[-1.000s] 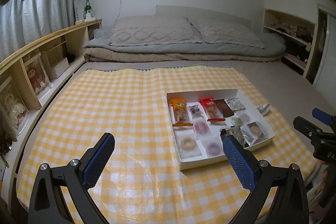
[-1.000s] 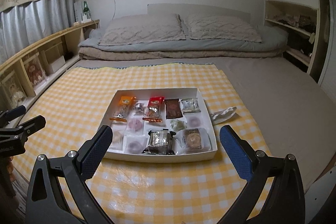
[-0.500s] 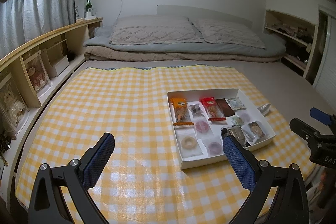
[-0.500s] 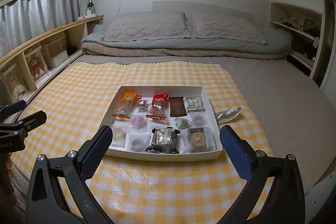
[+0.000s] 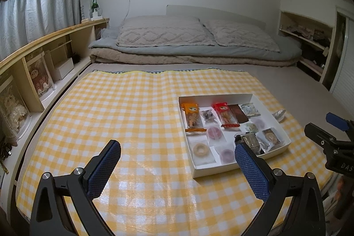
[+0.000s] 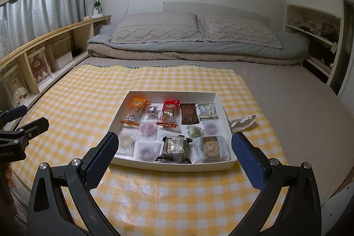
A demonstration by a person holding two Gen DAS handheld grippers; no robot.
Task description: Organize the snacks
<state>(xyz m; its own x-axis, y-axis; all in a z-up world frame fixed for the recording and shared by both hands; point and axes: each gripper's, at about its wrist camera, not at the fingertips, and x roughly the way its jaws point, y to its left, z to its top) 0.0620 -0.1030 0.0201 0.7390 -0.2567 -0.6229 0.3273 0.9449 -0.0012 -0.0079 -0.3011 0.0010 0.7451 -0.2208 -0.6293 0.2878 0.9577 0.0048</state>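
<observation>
A shallow white box of several wrapped snacks lies on a yellow checked cloth spread over a bed. An orange packet and a red packet sit in its far row, a dark shiny packet at its near edge. One silvery wrapper lies outside, right of the box. My right gripper hovers open over the box's near edge, holding nothing. My left gripper hangs open above the cloth, left of the box, empty.
Two pillows and folded blankets fill the far end of the bed. A wooden shelf with framed dolls runs along the left; a green bottle stands on it. Open shelving sits at the right.
Both views have shifted slightly; the right gripper has come a little nearer the box. Both grippers stay open and empty; the snacks have not moved.
</observation>
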